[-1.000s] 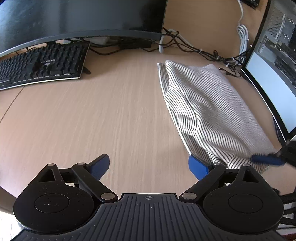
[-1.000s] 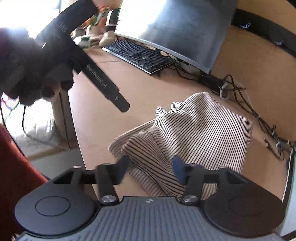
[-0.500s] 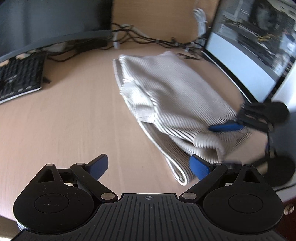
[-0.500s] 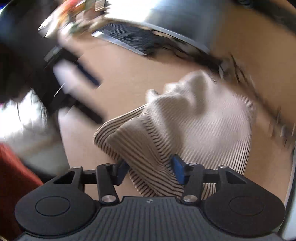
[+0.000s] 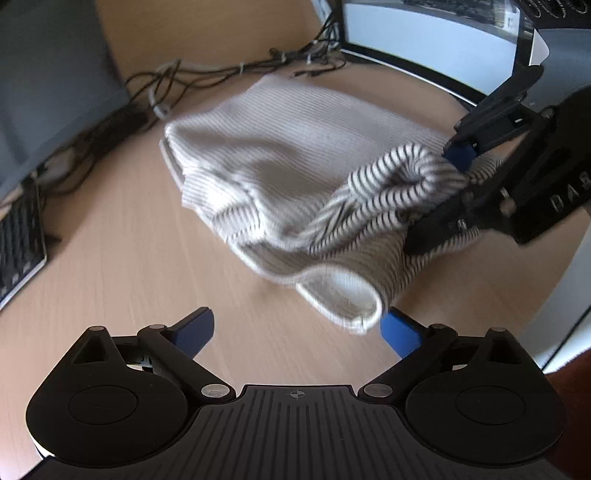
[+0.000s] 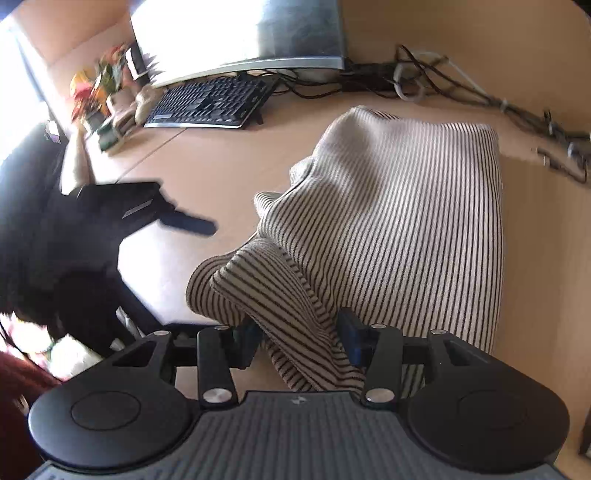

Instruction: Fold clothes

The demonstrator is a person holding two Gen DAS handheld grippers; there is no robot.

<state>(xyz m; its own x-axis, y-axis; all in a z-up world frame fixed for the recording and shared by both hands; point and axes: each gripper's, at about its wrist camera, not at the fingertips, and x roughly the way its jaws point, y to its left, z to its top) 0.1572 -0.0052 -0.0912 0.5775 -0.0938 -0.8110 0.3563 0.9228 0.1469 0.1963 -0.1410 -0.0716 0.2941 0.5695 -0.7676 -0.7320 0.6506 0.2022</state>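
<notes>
Right now the striped garment [image 6: 399, 221] lies across the middle of the wooden desk [image 6: 221, 177], its near corner bunched and lifted off the surface. In the right wrist view, at the bottom centre of the frame, the right gripper [image 6: 301, 338] has its blue fingers [image 6: 351, 336] closed on a thick fold of that cloth, which runs up and away from them toward the upper right of the frame. Seen from the left wrist view, the same gripper [image 5: 461, 173] enters from the right edge, pinching the gathered stripes above the desk.

The left gripper [image 5: 299, 328] sits low in its own frame with its blue fingers [image 5: 195, 328] spread wide apart, holding nothing; the rolled hem of the garment [image 5: 295, 177] hangs just beside its right fingertip, and whether they touch cannot be told. In the right wrist view this gripper [image 6: 177, 218] shows blurred at the left of the frame, apart from the cloth.

A keyboard [image 6: 210, 103] and a monitor [image 6: 240, 33] occupy the upper left of the right wrist view, with cables [image 6: 443, 85] trailing along the upper right.
</notes>
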